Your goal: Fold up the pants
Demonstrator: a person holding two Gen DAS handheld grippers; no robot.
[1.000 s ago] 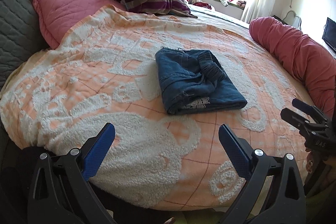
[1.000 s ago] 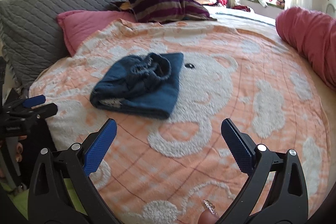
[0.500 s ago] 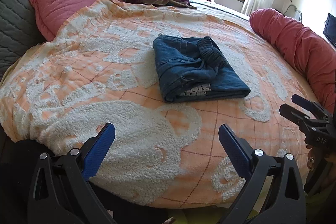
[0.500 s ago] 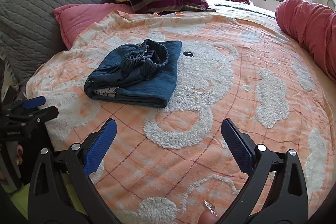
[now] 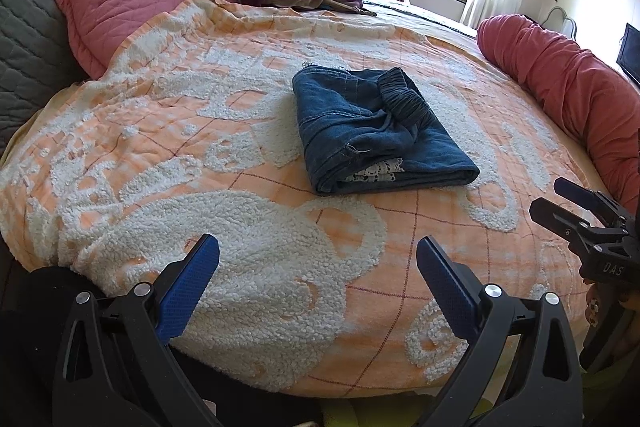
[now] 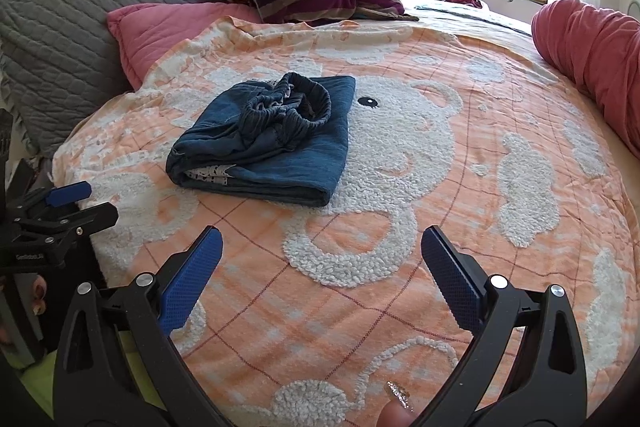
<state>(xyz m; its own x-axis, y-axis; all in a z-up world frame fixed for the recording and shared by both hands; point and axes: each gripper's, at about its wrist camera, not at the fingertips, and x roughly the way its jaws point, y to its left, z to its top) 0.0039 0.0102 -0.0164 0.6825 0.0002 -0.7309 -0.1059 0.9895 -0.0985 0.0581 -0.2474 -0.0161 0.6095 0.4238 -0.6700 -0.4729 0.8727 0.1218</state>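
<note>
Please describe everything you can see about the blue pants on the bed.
The pants are dark blue denim, folded into a compact, roughly rectangular bundle. A gathered elastic waistband lies bunched on top, and a strip of white lace shows at the near open edge between the layers. The bundle rests flat on the orange and white blanket, mid-bed. Neither gripper touches it.

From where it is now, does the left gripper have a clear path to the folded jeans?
Probably yes. The left gripper is open, holding nothing, and only bare orange blanket lies between it and the folded jeans. The right gripper sits off to the side.
</note>
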